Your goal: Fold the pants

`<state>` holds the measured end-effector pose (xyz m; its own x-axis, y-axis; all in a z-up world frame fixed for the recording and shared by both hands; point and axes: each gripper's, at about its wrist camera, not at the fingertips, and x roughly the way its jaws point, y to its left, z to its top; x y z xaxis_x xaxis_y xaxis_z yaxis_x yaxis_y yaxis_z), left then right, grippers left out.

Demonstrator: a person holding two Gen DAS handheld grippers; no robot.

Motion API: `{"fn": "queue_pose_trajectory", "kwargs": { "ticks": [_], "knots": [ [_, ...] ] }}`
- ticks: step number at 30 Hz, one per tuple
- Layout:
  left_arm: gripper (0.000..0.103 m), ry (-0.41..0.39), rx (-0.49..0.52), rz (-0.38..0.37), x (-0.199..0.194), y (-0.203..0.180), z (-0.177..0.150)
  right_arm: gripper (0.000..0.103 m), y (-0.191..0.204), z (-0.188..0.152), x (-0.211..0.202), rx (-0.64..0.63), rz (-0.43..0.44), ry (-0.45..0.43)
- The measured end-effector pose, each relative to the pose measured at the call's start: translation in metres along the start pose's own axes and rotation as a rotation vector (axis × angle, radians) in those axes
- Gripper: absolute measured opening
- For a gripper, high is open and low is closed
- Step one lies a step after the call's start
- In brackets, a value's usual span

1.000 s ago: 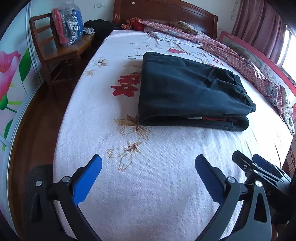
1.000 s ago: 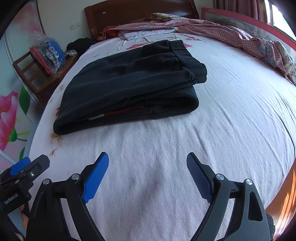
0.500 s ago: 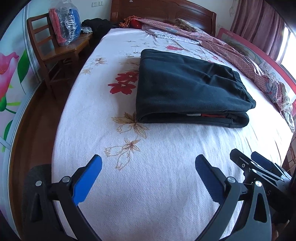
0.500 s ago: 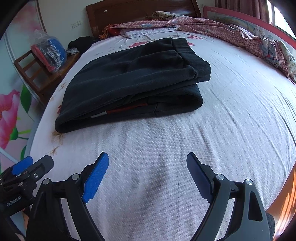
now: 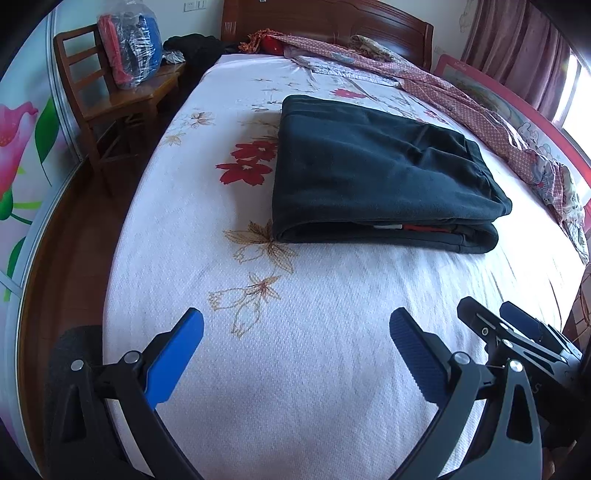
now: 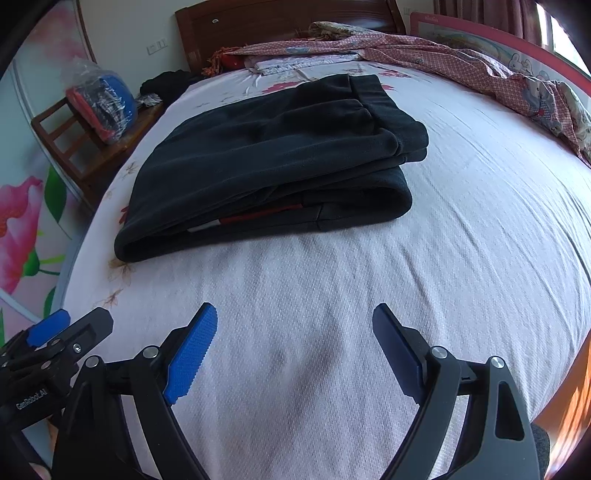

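Dark folded pants (image 5: 376,173) lie in a neat rectangular stack in the middle of the bed; they also show in the right wrist view (image 6: 273,162), with a red and white strip peeking out between the layers. My left gripper (image 5: 295,321) is open and empty above the sheet, well short of the pants. My right gripper (image 6: 293,315) is open and empty too, beside the left one and equally short of the pants. The right gripper's fingers show at the lower right of the left wrist view (image 5: 517,325).
The bed has a white flowered sheet (image 5: 258,369) and a wooden headboard (image 5: 325,22). A red patterned quilt (image 6: 461,62) lies bunched along the far side. A wooden chair (image 5: 110,99) with a bagged bundle stands left of the bed, over wooden floor.
Both grippers have drawn slightly nearer and lower toward the bed; the pants look a little larger. Both stay open. The pants have not moved.
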<state>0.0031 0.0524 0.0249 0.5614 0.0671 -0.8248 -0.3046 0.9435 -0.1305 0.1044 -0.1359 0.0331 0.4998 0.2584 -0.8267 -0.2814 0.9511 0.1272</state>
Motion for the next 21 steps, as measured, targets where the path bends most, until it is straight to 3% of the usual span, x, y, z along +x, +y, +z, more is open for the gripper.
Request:
{"fn": "queue_pose_trajectory", "kwargs": {
  "ticks": [21],
  "knots": [
    [0.101, 0.005, 0.006, 0.008, 0.0001, -0.0004, 0.0006, 0.085, 0.0041, -0.001, 0.0015, -0.01, 0.011, 0.008]
  ]
}}
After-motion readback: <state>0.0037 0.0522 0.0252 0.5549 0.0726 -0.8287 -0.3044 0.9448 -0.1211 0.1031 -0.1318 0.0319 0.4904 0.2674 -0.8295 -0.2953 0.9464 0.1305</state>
